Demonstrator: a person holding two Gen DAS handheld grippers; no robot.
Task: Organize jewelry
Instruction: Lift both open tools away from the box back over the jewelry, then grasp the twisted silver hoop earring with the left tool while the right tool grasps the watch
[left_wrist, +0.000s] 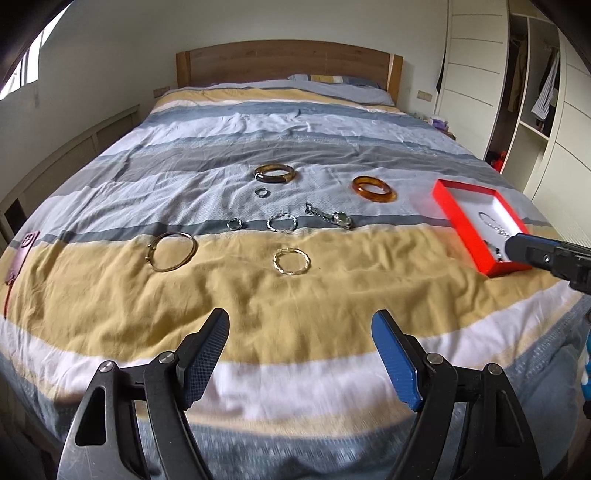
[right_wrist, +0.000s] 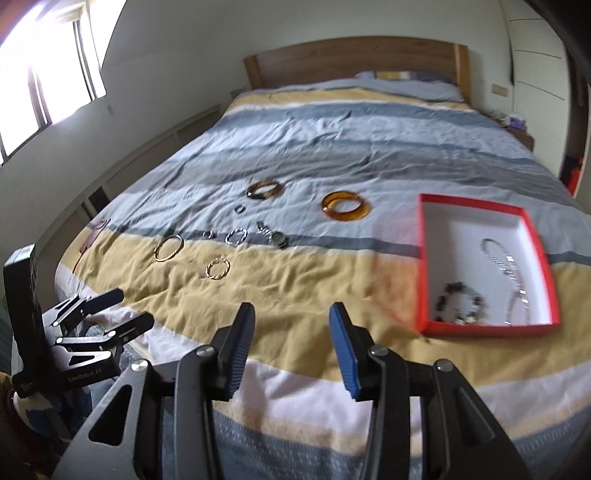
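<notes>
Several pieces of jewelry lie on the striped bedspread (left_wrist: 295, 147): a tortoiseshell bangle (left_wrist: 275, 179), an amber bangle (left_wrist: 373, 196), a watch (left_wrist: 341, 218), small silver rings, a thin gold bangle (left_wrist: 149, 254) and a twisted gold hoop (left_wrist: 291, 274). At the right sits a red box (right_wrist: 421, 258) with a silver chain (right_wrist: 496, 254) and a bead bracelet (right_wrist: 441, 297) inside. My left gripper (left_wrist: 301, 317) hovers open over the yellow stripe, short of the hoop, with nothing in it. My right gripper (right_wrist: 292, 308) is open and empty, left of the box.
A pink flat item (left_wrist: 24, 254) lies at the bed's left edge. A wooden headboard (left_wrist: 284, 62) closes the far end. An open wardrobe (left_wrist: 532, 110) stands on the right and a window (right_wrist: 48, 74) on the left.
</notes>
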